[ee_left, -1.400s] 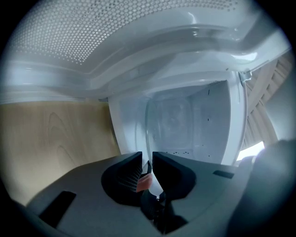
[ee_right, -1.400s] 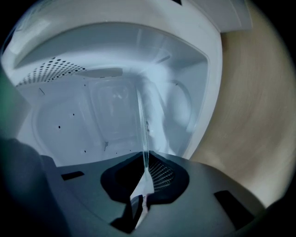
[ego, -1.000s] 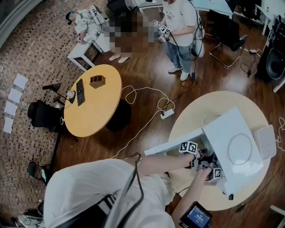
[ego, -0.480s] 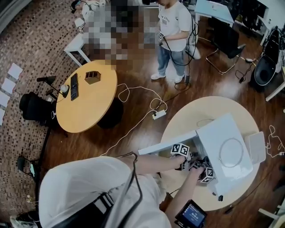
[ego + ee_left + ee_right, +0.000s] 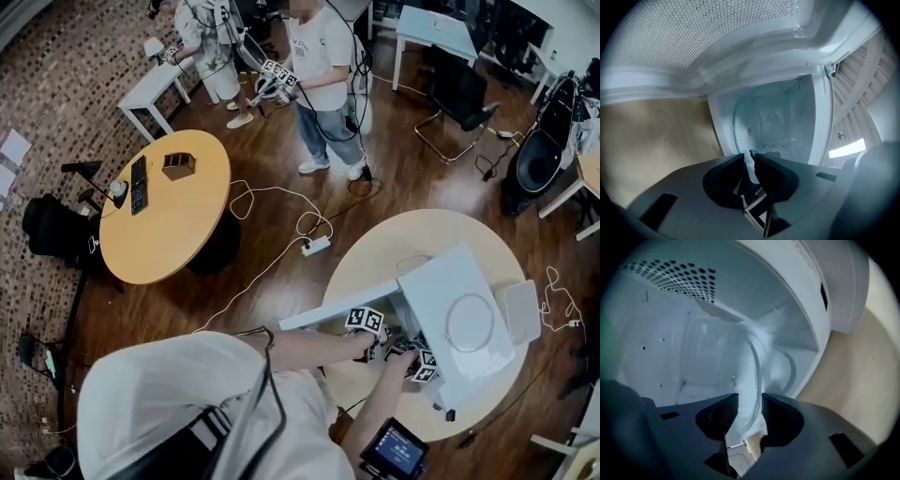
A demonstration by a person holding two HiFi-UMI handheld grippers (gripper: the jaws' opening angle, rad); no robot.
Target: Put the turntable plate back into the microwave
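The white microwave (image 5: pixel 459 323) stands on a round pale table (image 5: pixel 375 253) with its door (image 5: pixel 333 314) swung open to the left. Both grippers reach into its mouth. The clear glass turntable plate (image 5: pixel 751 373) stands tilted on edge inside the cavity. My left gripper (image 5: pixel 750 165) is shut on the plate's rim (image 5: pixel 751 171). My right gripper (image 5: pixel 750 409) has just been opening its jaws; the plate's rim sits between the pads with gaps on both sides. In the head view the left gripper (image 5: pixel 377 339) and right gripper (image 5: pixel 411 356) are close together at the opening.
A round ring outline (image 5: pixel 469 322) shows on the microwave's top. A flat white pad (image 5: pixel 521 309) lies to its right. A screen device (image 5: pixel 394 450) is near my right arm. A power strip (image 5: pixel 315 246) and cables lie on the floor, and people stand beyond the wooden table (image 5: pixel 164 211).
Both grippers stay at the microwave's mouth. The head view has swung, so the table sits further left. The standing person at the back has stepped to the left.
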